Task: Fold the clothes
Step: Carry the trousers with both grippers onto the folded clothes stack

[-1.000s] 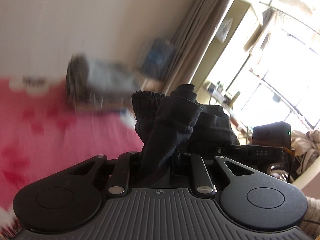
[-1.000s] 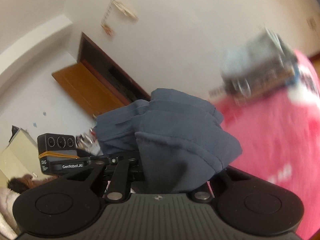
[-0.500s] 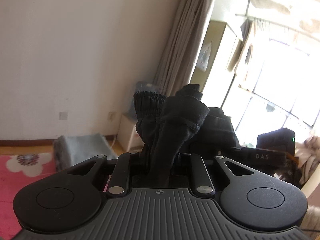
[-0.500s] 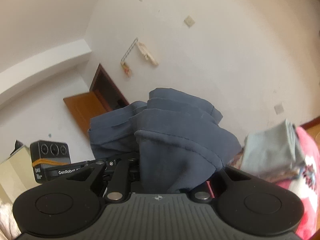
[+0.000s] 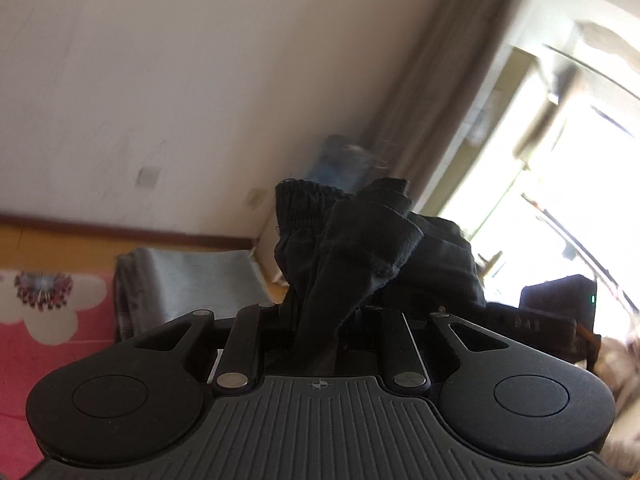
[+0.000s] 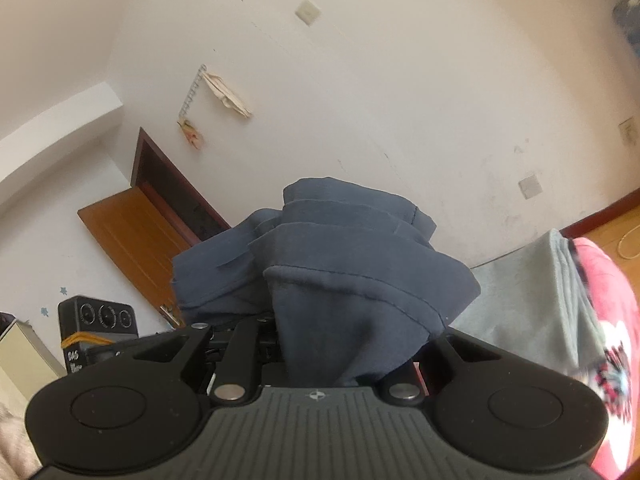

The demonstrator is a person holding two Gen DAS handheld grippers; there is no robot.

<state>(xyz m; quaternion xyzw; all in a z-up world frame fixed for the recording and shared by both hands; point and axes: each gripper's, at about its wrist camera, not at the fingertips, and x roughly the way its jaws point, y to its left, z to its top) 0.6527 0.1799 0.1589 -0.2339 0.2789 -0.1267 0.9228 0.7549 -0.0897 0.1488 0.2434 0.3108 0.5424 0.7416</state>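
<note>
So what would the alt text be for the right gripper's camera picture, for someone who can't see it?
A bunched dark blue garment is clamped in the right gripper and fills the middle of the view. Behind it are a white wall and a brown wooden door; at right, a folded grey cloth lies on a pink blanket.

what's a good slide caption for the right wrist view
Right hand-held gripper shut on bunched navy garment, raised toward a white wall.

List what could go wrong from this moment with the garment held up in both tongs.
1. The dark garment is bunched thickly in the left tongs; it may drop unevenly.
2. Fabric blocks the right tongs' forward view, so aiming at the pink blanket is hard.
3. It could land on the folded grey cloth.
</note>
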